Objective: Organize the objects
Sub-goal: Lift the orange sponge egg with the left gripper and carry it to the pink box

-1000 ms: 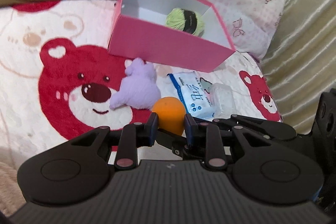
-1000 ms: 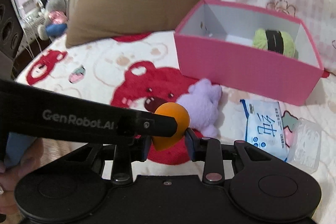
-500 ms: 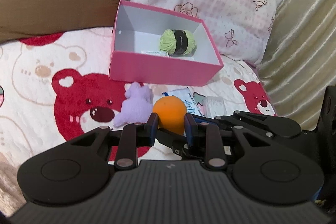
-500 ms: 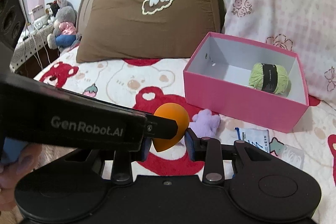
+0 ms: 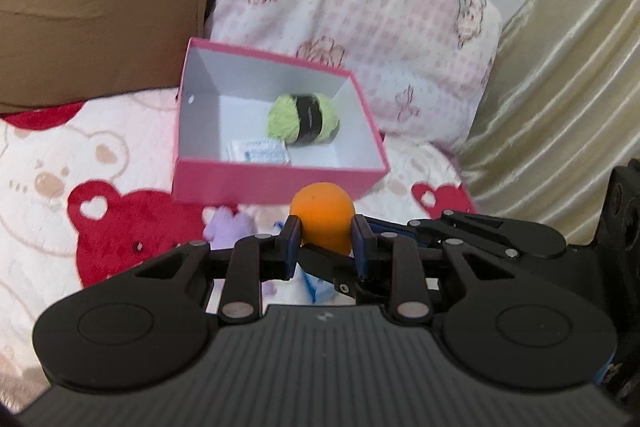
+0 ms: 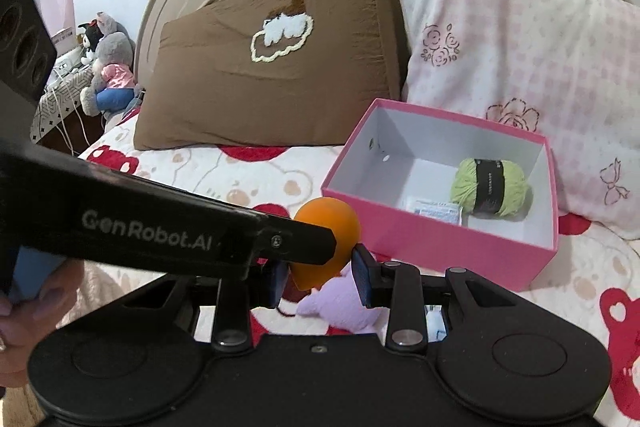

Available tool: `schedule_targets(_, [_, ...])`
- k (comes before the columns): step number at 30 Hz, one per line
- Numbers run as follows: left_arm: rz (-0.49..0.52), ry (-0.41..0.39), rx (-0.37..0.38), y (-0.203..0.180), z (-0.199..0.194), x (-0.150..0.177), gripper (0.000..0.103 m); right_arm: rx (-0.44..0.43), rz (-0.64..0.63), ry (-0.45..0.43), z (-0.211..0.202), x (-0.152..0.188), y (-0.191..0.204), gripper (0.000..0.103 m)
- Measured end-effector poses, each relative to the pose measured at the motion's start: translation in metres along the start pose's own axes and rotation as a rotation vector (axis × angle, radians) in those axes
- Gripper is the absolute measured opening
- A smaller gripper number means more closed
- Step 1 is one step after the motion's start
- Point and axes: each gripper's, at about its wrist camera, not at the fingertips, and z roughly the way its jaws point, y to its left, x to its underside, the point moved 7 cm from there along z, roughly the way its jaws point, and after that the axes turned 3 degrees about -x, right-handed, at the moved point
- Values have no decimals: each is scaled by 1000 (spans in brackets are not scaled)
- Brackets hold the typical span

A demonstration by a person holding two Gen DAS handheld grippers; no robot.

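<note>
Both grippers hold one orange ball (image 5: 322, 221) together, crossing each other. My left gripper (image 5: 325, 242) is shut on it, and my right gripper (image 6: 320, 269) is shut on it too, with the ball (image 6: 327, 239) raised above the bed. Ahead stands an open pink box (image 5: 276, 187), also in the right wrist view (image 6: 452, 247), holding a green yarn ball (image 5: 303, 120) and a small white packet (image 5: 259, 151). A purple plush toy (image 6: 340, 303) lies on the blanket below the ball.
A brown pillow (image 6: 272, 79) and a pink checked pillow (image 6: 520, 67) lean on the headboard behind the box. A beige curtain (image 5: 560, 87) hangs at the right. A blue tissue pack (image 5: 316, 285) lies under the fingers. Stuffed toys (image 6: 108, 67) sit far left.
Both grippers have lifted the orange ball higher and brought it closer to the pink box; the plush toy and tissue pack have dropped lower and mostly behind the fingers.
</note>
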Motion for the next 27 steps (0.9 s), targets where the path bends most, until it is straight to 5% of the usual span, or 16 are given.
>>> schedule_targets(11, [-52,-69,71,15,23,-67,26,33,-13,-74,15,-56,-28,39])
schedule_targets(17, [-79,-28,81,27,66,-107,26,49,26,-85,43,-79,-55,39])
schedule_targets(27, [-170,13,86,57,153,-126,26,60,46,48,117,-99,-106,39])
